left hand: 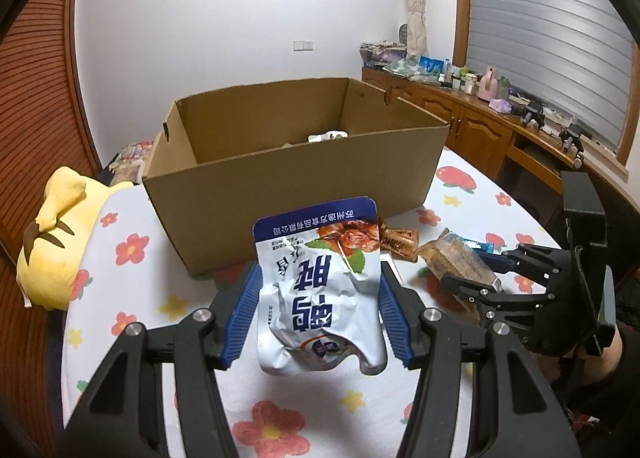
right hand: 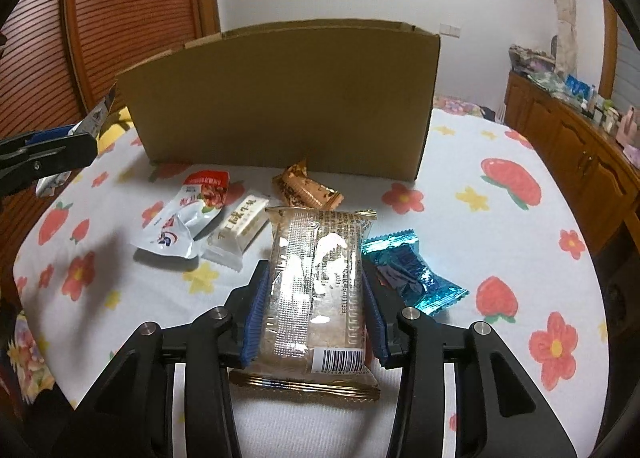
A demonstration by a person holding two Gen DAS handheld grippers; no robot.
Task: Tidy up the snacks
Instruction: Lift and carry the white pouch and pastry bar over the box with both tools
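My left gripper point(left hand: 318, 314) is shut on a white and blue snack pouch point(left hand: 320, 286) and holds it above the table, in front of an open cardboard box point(left hand: 288, 174). My right gripper point(right hand: 316, 310) is shut on a clear-wrapped biscuit pack point(right hand: 316, 290), low over the table; it also shows in the left wrist view point(left hand: 456, 264). On the table lie a white and red pouch point(right hand: 184, 218), a cream bar point(right hand: 240, 228), a brown wrapped snack point(right hand: 306, 188) and a blue foil snack point(right hand: 416, 272). Some white wrappers lie inside the box point(left hand: 328, 136).
The table carries a white cloth with flowers and strawberries point(right hand: 508, 178). A yellow plush toy point(left hand: 56, 238) lies at the table's left edge. A wooden sideboard with clutter point(left hand: 480, 106) stands along the right wall. The left gripper shows at the left in the right wrist view point(right hand: 48, 154).
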